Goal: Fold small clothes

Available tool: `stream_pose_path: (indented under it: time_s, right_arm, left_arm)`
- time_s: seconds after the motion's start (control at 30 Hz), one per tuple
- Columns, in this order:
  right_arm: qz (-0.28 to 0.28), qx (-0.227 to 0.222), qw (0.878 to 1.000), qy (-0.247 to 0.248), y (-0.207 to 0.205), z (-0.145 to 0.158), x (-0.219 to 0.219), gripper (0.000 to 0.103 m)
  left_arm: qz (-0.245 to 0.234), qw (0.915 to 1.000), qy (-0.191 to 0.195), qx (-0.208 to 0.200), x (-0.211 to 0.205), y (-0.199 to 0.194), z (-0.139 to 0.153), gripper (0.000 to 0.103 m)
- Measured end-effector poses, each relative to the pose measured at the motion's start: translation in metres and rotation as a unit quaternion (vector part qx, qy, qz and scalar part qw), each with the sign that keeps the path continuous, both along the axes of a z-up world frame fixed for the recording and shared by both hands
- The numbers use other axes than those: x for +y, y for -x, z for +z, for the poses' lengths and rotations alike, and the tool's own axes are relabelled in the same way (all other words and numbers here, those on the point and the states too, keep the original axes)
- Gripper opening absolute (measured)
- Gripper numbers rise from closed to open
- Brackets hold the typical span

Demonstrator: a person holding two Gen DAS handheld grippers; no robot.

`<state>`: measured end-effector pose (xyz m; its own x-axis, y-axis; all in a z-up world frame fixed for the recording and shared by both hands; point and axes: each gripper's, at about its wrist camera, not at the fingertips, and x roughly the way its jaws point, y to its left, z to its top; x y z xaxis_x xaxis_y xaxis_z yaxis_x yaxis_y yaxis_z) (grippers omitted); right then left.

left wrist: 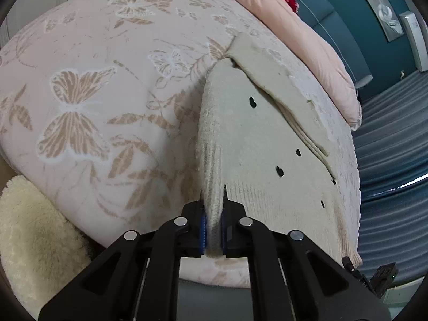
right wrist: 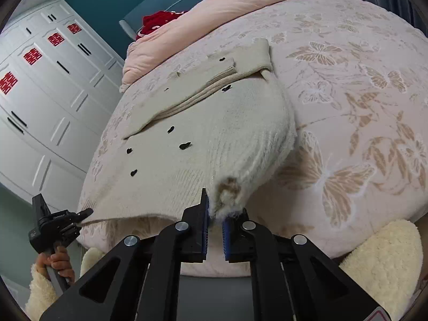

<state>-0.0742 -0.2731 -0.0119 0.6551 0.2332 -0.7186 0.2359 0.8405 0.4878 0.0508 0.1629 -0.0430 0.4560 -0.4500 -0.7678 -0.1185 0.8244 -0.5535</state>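
While my left gripper (left wrist: 213, 211) and right gripper (right wrist: 214, 215) each pinch a near hem corner, the cream sweater (right wrist: 214, 123) stretches lengthwise away over the bed (right wrist: 361, 85), equally reachable.

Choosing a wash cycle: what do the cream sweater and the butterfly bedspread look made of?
Cream sweater: apparently a soft knit, wool or acrylic, matte; ribbed rows at the hem and fuzzy fibres along the edge show it. Butterfly bedspread: probably a woven or plush fabric with a slight sheen, its butterflies looking raised from the ground; fibre unclear.
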Motion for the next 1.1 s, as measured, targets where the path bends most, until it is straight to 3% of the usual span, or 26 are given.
stream_pose_path:
  time_s: [0.17, 0.27, 0.33, 0.43, 0.53, 0.63, 0.67, 0.73, 0.8, 0.83, 0.87, 0.93, 1.0, 1.1]
  right_arm:
    - [0.068, -0.024, 0.997, 0.008, 0.046, 0.019, -0.011, 0.007]
    - [0.19, -0.066, 0.979, 0.011, 0.07, 0.043, -0.007, 0.008]
    - [0.239, -0.111, 0.965, -0.002, 0.082, 0.075, -0.01, 0.008]
    - [0.245, -0.179, 0.953, 0.0, 0.088, 0.12, -0.018, 0.008]
    - [0.218, -0.208, 0.953, 0.014, 0.057, 0.141, -0.024, 0.009]
    - [0.152, -0.187, 0.97, 0.018, -0.006, 0.126, -0.041, 0.014]
    - [0.115, -0.166, 0.979, 0.024, -0.03, 0.114, -0.049, 0.02]
    - [0.02, -0.107, 0.993, 0.046, -0.068, 0.086, -0.068, 0.033]
    - [-0.046, -0.065, 0.994, 0.071, -0.083, 0.065, -0.079, 0.035]
    - [-0.059, -0.058, 0.994, 0.07, -0.083, 0.057, -0.082, 0.037]
    - [-0.064, -0.057, 0.994, 0.071, -0.081, 0.051, -0.083, 0.047]
    - [-0.065, -0.052, 0.992, 0.099, -0.075, 0.038, -0.08, 0.065]
    - [-0.043, -0.023, 0.989, 0.141, -0.081, 0.022, -0.077, 0.068]
    - [-0.027, 0.018, 0.986, 0.164, -0.1, -0.002, -0.08, 0.068]
  left_arm:
    - [-0.052, 0.9985, -0.01, -0.012, 0.0, 0.058, 0.027, 0.006]
    - [-0.08, 0.9968, -0.002, 0.005, 0.004, 0.098, 0.036, 0.006]
    - [-0.087, 0.9962, 0.002, 0.0, 0.011, 0.12, 0.051, 0.006]
    - [-0.08, 0.996, 0.015, -0.039, 0.016, 0.125, 0.089, 0.006]
    - [-0.075, 0.9933, 0.023, -0.084, 0.009, 0.082, 0.117, 0.007]
    - [-0.066, 0.9897, -0.013, -0.126, -0.012, 0.005, 0.126, 0.008]
    - [-0.055, 0.9896, -0.033, -0.128, -0.022, -0.022, 0.122, 0.012]
    - [-0.058, 0.9903, -0.038, -0.12, -0.04, -0.072, 0.104, 0.019]
    - [-0.044, 0.9916, -0.068, -0.101, -0.053, -0.106, 0.081, 0.053]
    - [-0.032, 0.9919, -0.083, -0.09, -0.054, -0.116, 0.071, 0.052]
    - [-0.022, 0.9923, -0.09, -0.083, -0.054, -0.121, 0.063, 0.053]
    - [-0.037, 0.9932, -0.084, -0.072, -0.053, -0.127, 0.049, 0.065]
    - [-0.048, 0.9924, -0.093, -0.065, -0.052, -0.129, 0.034, 0.073]
    - [-0.058, 0.9868, -0.136, -0.067, -0.056, -0.137, 0.017, 0.074]
